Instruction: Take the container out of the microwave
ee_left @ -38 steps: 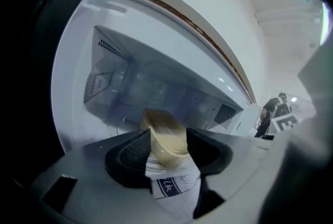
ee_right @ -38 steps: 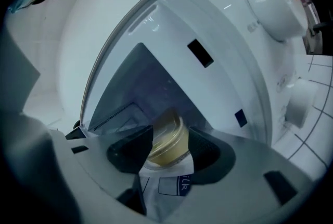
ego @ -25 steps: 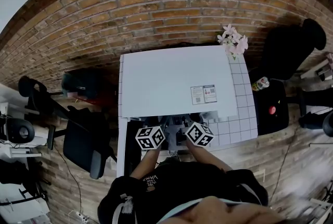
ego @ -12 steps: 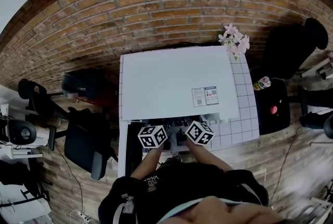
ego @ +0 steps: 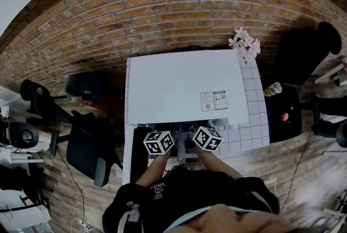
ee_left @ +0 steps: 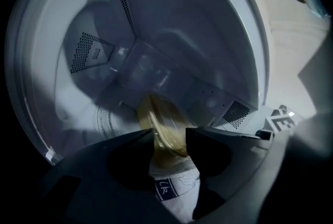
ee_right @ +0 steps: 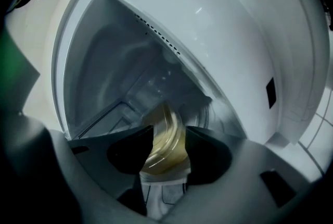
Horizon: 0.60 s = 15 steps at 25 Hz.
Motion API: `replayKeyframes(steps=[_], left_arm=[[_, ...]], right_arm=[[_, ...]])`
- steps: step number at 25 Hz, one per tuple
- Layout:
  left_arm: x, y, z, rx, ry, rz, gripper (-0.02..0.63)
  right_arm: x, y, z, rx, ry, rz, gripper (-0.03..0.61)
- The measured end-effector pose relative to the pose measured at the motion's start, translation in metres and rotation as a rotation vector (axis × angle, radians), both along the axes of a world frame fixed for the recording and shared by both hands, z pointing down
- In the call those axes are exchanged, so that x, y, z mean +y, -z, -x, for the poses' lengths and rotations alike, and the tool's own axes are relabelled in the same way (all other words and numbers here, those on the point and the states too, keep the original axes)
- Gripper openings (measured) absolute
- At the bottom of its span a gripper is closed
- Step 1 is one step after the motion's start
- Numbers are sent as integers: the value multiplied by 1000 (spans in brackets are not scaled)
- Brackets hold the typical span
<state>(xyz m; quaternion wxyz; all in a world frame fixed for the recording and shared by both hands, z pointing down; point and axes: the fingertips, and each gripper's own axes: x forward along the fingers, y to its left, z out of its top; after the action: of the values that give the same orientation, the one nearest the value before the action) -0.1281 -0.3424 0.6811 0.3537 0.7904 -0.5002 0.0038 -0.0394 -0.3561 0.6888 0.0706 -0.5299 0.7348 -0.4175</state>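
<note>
The white microwave stands on a white tiled worktop against a brick wall, with pink flowers at its back right corner. In the head view the person leans over its front with both marker cubes side by side at the oven's mouth. The container, yellowish on top with a white printed body below, sits inside the microwave cavity near the front opening, blurred in both gripper views. The left hand-held gripper reaches into the cavity with its jaws closing. The container fills the gap between them, and the dark tips lie against its sides. The right hand-held gripper is beside it in the same pose, its jaws also closing, with the container wedged between their tips. Perforated vents show on the cavity walls behind.
</note>
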Motion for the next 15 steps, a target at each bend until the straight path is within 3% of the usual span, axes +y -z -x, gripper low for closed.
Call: replayKeyframes(steps=[15], left_arm=[[15,16,-2,10,35,-29,192]], right_arm=[[15,15,-1,-16,37,-6,184]])
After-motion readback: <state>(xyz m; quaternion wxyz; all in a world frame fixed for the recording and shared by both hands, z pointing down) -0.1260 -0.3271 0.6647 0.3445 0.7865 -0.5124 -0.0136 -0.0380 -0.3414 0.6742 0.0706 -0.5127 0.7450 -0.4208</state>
